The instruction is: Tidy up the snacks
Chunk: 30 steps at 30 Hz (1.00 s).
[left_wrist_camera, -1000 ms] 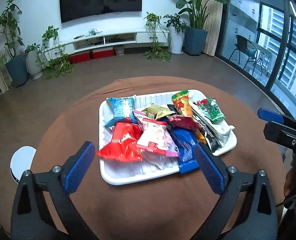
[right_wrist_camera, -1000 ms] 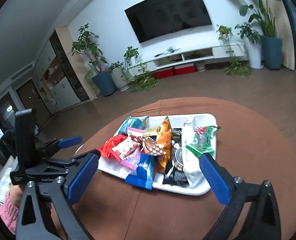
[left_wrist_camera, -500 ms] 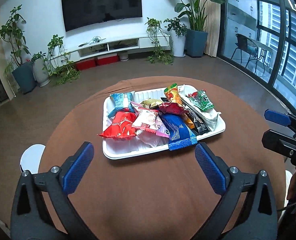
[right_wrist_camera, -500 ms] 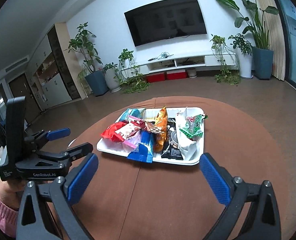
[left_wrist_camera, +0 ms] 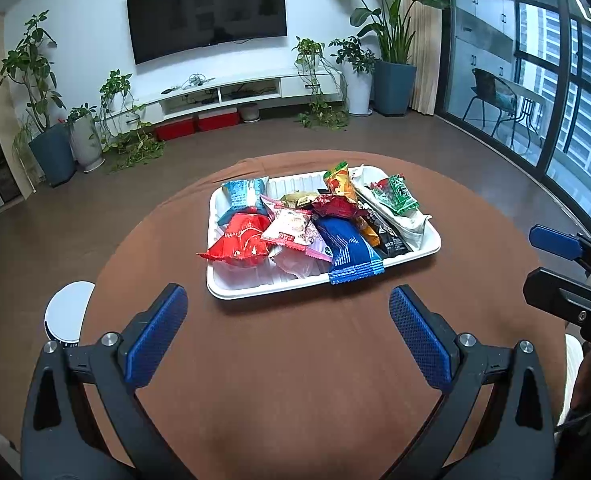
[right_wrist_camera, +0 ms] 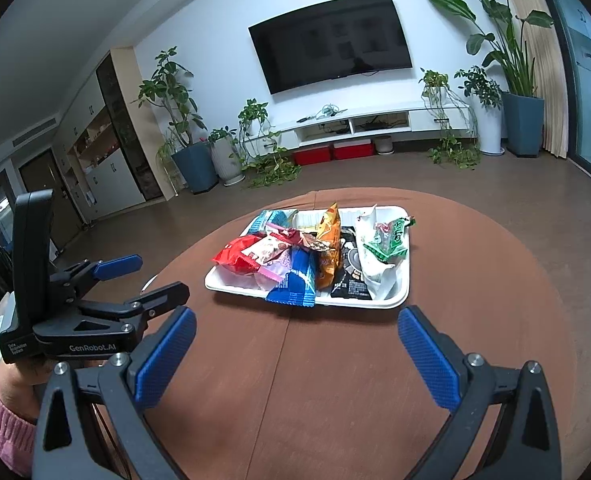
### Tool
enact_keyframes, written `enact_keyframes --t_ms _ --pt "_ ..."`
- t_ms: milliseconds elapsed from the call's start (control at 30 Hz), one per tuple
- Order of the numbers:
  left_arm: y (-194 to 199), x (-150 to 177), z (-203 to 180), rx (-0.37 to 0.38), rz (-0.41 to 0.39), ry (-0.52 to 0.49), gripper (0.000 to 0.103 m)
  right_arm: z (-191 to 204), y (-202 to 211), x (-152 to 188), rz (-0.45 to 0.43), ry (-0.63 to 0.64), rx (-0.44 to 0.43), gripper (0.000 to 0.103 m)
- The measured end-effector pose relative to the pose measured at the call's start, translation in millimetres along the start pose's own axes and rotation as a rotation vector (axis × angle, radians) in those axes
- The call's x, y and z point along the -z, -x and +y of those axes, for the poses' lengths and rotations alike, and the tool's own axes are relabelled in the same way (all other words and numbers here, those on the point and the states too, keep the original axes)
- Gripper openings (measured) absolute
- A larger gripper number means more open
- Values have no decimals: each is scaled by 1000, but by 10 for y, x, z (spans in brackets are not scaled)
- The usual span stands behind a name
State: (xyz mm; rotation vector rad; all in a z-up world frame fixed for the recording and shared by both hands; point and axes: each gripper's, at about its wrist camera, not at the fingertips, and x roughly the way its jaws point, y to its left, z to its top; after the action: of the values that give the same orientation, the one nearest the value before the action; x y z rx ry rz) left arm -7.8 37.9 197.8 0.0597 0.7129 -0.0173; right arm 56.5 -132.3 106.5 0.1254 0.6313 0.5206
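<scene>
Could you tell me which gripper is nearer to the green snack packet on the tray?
Right. The right gripper faces the tray's right side, where the green packet lies; the left gripper sits opposite the tray's other half.

Round worktop under a brown cloth, creased along the far edge. Directly on it, toward the far side: one white tray piled with snack packets, a blue one overhanging the tray's near rim.

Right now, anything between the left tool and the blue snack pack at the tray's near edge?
Nothing visible. The open left tool hangs over bare brown tablecloth, short of the white plastic tray. The blue foil snack pack lies on top of the pile, its end overhanging the near rim.
</scene>
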Motion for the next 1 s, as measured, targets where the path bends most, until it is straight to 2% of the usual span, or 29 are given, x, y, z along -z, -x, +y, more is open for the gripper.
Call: enact_keyframes --t_ms 1000 --pt "596 208 -318 -40 -24 -34 102 113 413 207 -38 7 -29 103"
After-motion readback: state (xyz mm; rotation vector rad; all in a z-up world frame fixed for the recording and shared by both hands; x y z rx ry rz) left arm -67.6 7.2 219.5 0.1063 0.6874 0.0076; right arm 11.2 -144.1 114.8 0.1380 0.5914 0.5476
